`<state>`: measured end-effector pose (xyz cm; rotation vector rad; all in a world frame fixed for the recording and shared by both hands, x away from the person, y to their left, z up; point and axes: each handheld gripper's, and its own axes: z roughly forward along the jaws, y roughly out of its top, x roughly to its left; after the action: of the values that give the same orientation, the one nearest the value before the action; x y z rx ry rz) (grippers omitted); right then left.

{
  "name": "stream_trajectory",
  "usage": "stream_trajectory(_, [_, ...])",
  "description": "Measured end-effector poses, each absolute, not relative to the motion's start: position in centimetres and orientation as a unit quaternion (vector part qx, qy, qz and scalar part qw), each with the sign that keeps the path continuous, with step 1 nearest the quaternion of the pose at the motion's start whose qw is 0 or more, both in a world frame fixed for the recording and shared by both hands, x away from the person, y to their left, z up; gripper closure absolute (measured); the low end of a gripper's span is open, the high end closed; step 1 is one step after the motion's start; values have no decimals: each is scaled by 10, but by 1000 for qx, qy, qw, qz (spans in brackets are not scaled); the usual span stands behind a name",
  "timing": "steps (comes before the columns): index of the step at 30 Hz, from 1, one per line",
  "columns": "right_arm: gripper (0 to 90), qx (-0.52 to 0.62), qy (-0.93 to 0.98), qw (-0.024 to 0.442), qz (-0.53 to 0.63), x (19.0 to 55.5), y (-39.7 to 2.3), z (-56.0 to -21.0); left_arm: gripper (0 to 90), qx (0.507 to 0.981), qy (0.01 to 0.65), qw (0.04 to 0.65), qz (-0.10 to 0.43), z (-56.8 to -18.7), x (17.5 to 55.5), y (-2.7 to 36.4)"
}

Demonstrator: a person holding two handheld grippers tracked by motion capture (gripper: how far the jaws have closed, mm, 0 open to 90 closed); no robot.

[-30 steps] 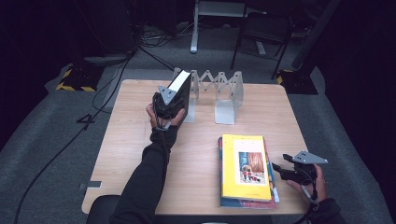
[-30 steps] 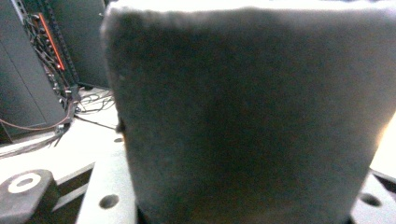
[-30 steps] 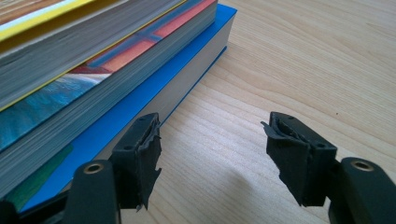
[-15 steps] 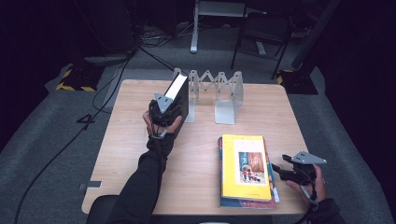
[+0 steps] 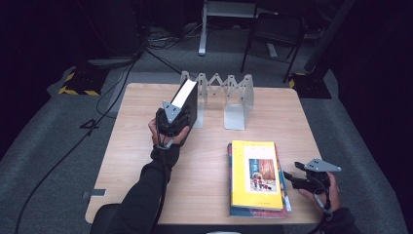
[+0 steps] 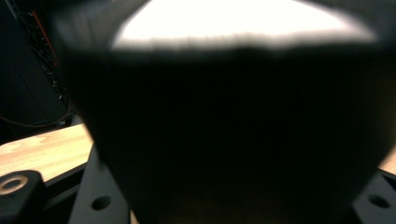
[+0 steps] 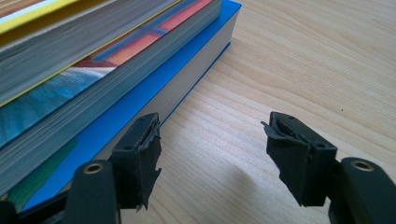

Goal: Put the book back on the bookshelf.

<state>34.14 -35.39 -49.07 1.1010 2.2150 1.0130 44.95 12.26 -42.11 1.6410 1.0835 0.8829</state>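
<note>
A black book point(image 5: 187, 100) stands on edge, pale pages up, at the left end of a folding metal rack point(image 5: 229, 95) near the bench's point(image 5: 136, 141) far side. The left gripper point(image 5: 171, 117) has the book between its jaws, which have just been opening; whether the pads press on it cannot be told. In the left gripper view the book is a dark blur. Well apart, at the near right, the right gripper point(image 7: 212, 154) rests with jaws released and empty, just beside a stack of books point(image 5: 255, 178) topped by a yellow cover.
</note>
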Motion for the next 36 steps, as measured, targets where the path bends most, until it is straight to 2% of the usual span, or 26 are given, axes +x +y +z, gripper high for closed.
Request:
stream_trajectory(3, [360, 407, 798, 246, 371, 340, -355, -489, 462, 676, 445, 470, 352, -427, 448, 125])
stream_trajectory(7, [360, 411, 794, 244, 375, 340, -357, -489, 429, 707, 449, 446, 315, -442, 445, 131])
stream_trajectory(10, [360, 412, 793, 247, 374, 340, -356, -489, 463, 724, 445, 431, 302, -457, 439, 135])
stream_trajectory(17, [361, 408, 797, 247, 369, 341, -353, -489, 514, 699, 477, 438, 305, -463, 436, 129])
stream_trajectory(24, [363, 408, 796, 250, 371, 340, -354, -489, 521, 672, 501, 435, 328, -465, 445, 108])
stream_trajectory(36, [364, 406, 799, 246, 370, 342, -353, -491, 522, 636, 539, 436, 339, -465, 464, 94])
